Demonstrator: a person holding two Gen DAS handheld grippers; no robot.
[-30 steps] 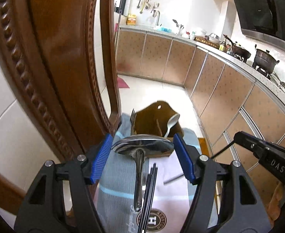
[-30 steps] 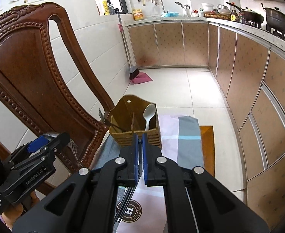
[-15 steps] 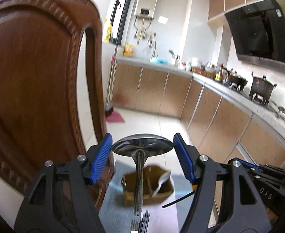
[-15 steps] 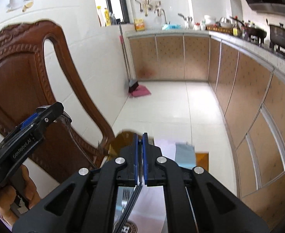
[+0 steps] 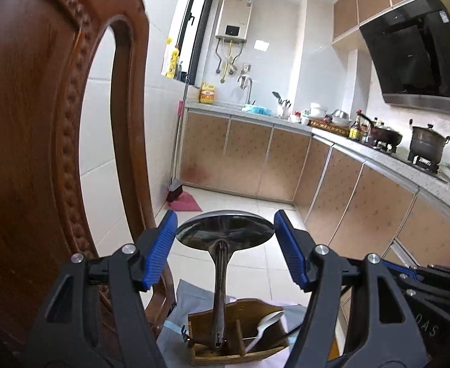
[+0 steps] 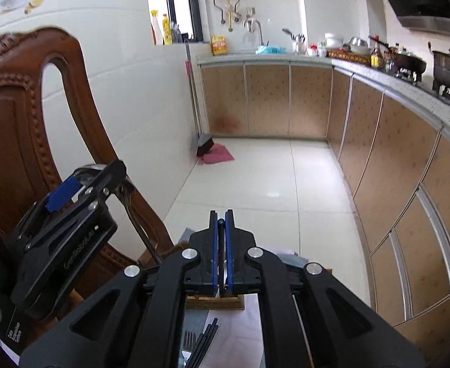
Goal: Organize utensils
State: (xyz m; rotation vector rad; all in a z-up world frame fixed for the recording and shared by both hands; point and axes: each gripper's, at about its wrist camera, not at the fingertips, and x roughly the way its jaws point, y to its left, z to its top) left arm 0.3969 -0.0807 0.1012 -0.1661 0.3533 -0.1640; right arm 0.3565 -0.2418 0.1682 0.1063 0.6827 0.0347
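- Steel, polished and mirror-bright: the ladle (image 5: 225,234) sits between the blue pads (image 5: 159,250) of the left gripper (image 5: 225,239), held across its bowl, with the handle hanging down toward the wooden utensil holder (image 5: 240,342).
- Its handle tip hovers at the mouth of the holder's left compartment; whether it has entered or touches the wood cannot be told.
- A white spoon (image 5: 266,326) leans in the right compartment, beyond the wooden divider.
- Judged by its look, the ladle is rigid, fairly weighty at the bowl, and slippery; gripping the rounded bowl edge gives little flat contact, so it could swivel or slide. The neck just below the bowl would likely be a steadier place to pinch.
- In the right wrist view the left gripper (image 6: 71,190) appears from the side, the ladle's handle slanting down from it toward the holder, beside the carved wooden chair (image 6: 16,116).
- The right gripper (image 6: 221,224) is pressed nearly together on something thin and dark; I judge it to be a chopstick, though the held piece is mostly hidden.
- More black chopsticks (image 6: 205,345) and a fork (image 6: 188,342) lie on the cloth (image 6: 240,331) below, still to be sorted.
- Lowering the ladle calls for a slow, vertical descent so the light holder does not tip.
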